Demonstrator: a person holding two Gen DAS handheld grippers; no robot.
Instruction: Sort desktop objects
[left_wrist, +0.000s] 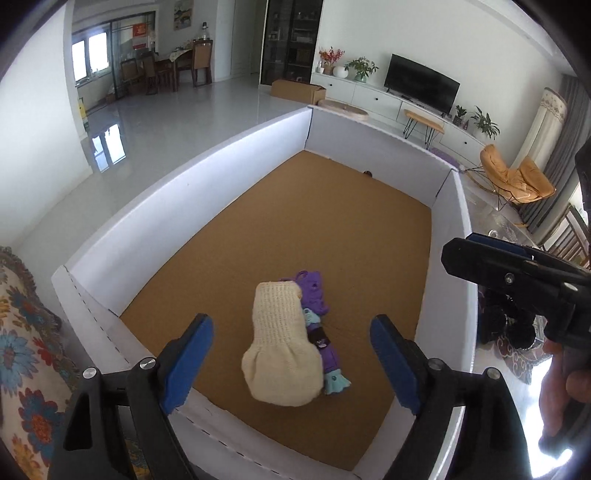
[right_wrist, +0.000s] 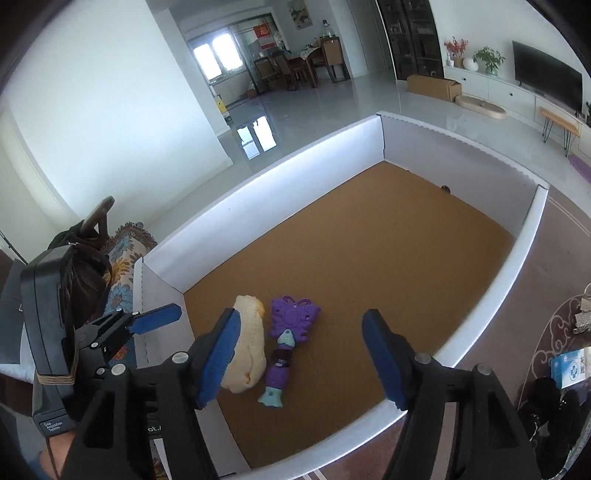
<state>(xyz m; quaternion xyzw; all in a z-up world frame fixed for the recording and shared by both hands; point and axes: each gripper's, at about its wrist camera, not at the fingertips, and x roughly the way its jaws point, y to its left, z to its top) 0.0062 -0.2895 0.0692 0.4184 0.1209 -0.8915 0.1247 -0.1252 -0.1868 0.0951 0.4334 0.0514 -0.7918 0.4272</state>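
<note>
A cream knitted pouch lies on the cork floor of a white-walled tray, partly over a purple and teal butterfly wand toy. In the right wrist view the pouch and the toy lie side by side near the tray's near left corner. My left gripper is open and empty, held above the pouch. My right gripper is open and empty, above the toy. The right gripper also shows at the right of the left wrist view.
A small dark object sits at the tray's far wall. A floral cloth lies left of the tray. To the right lie a patterned rug, a blue and white box and dark objects.
</note>
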